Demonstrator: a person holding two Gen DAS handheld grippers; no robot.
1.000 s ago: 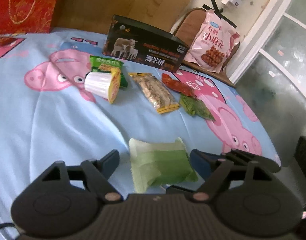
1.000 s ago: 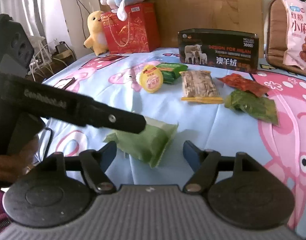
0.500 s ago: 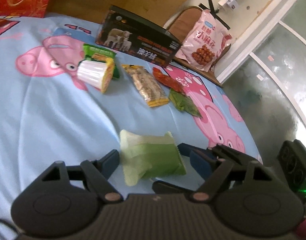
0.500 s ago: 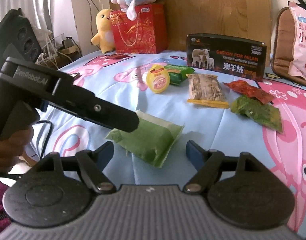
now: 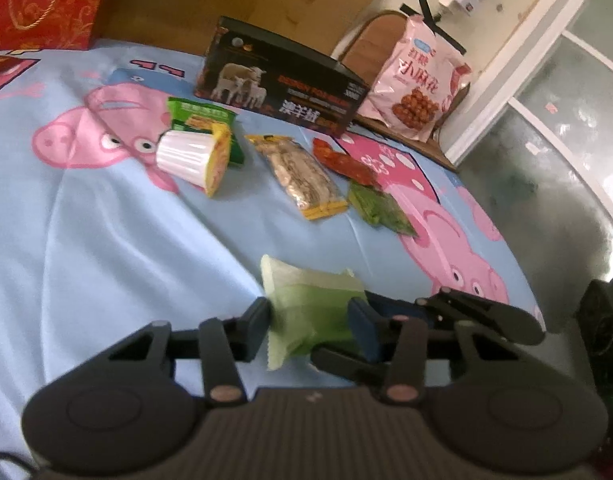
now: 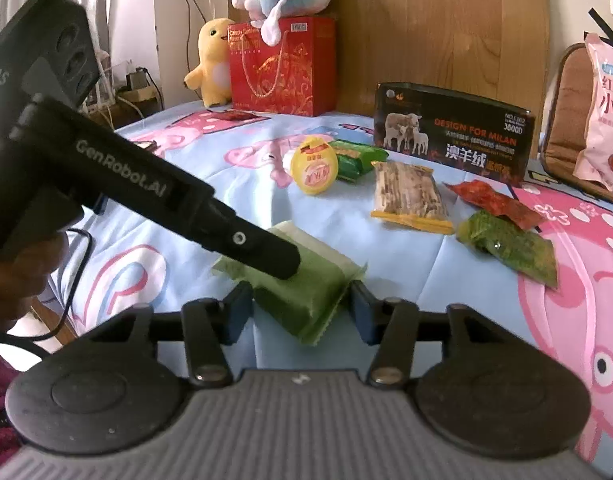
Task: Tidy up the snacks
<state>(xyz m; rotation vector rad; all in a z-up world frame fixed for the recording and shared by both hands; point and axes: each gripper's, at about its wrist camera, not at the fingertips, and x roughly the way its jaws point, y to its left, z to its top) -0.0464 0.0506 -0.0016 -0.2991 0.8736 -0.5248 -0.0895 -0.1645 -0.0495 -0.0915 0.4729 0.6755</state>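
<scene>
Left wrist view. The left gripper point(image 5: 308, 324), its jaws having just been closing, stands pressed on the pale green crinkled plastic snack pouch point(image 5: 306, 308); the pouch's near end is hidden behind the gripper body. The right gripper point(image 5: 390, 332) enters from the right, its far side cut off behind the left one's finger. The pouch lies near the front of a light blue bed sheet printed with pink pigs point(image 5: 106, 260). The frame is blurred, so small print is unreadable.

Right wrist view. The right gripper point(image 6: 300, 312), jaws likewise just closing, flanks the pouch's point(image 6: 306, 300) sealed end, with both pads touching its edges. The left gripper's black arm point(image 6: 166, 208) hides the pouch's far corner. Behind lie a round yellow-lidded cup point(image 6: 314, 166), a clear oblong cracker pack point(image 6: 410, 196), a flat red sachet point(image 6: 494, 200), a dark green sachet point(image 6: 510, 244) and a black cardboard box with sheep point(image 6: 450, 132).
</scene>
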